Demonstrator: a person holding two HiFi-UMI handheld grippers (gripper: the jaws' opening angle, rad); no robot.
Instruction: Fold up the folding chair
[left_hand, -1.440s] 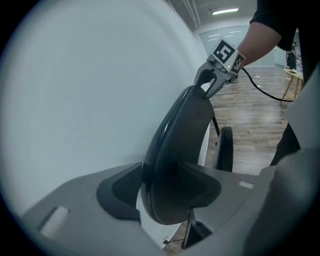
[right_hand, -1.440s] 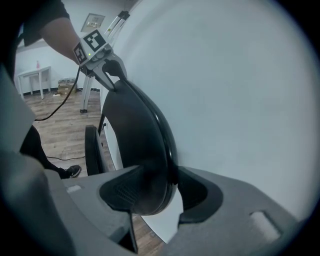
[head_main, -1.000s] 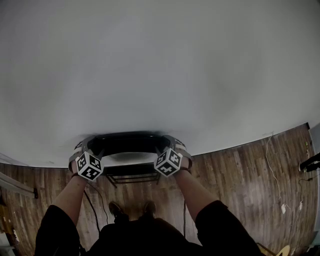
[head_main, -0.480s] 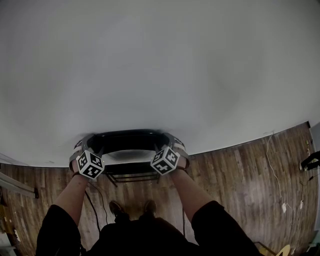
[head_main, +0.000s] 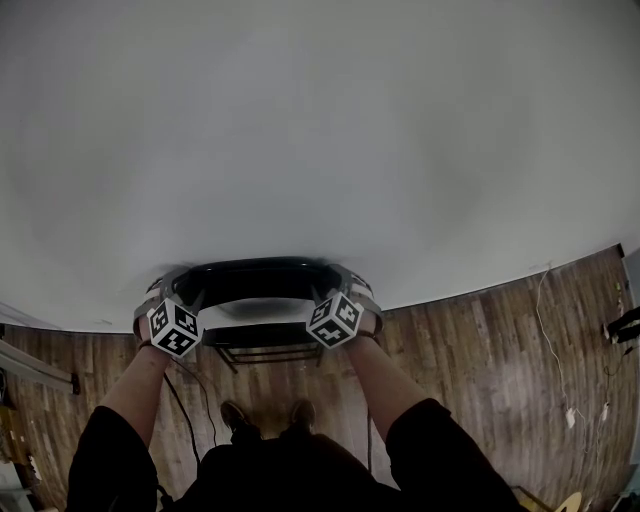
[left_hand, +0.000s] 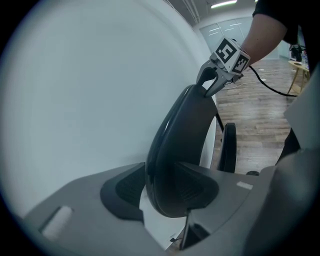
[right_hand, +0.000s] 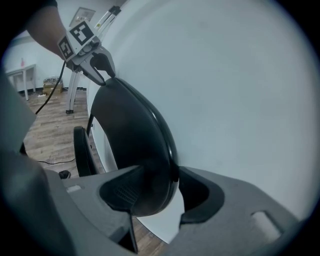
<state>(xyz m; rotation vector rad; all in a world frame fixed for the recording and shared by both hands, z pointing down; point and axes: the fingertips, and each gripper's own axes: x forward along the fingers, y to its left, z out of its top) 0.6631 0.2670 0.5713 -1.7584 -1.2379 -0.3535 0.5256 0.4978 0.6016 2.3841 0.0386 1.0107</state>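
— Head view first. What do we list?
— Folding chair, black, against the white wall (head_main: 320, 130). We see its backrest (head_main: 258, 281) spanning from the left gripper (head_main: 181, 292) to the right gripper (head_main: 336, 290), one at each top corner. Its seat (head_main: 262, 336) lies below and between them, over the wooden floor (head_main: 480, 340).

— Left gripper view?
— Left gripper (left_hand: 162, 194): jaws have just been closing, with the backrest (left_hand: 182, 132) edge between them; we log both pads as clamped on it. The right gripper (left_hand: 212, 83) shows at the far corner, the seat (left_hand: 229, 148) to the right of the backrest.

— Right gripper view?
— Right gripper (right_hand: 156, 192): jaws clamped on the backrest (right_hand: 131, 134) edge. Left gripper (right_hand: 101, 67) bites the opposite corner. Seat (right_hand: 80, 150) edge to the left of the backrest; wall right behind it.
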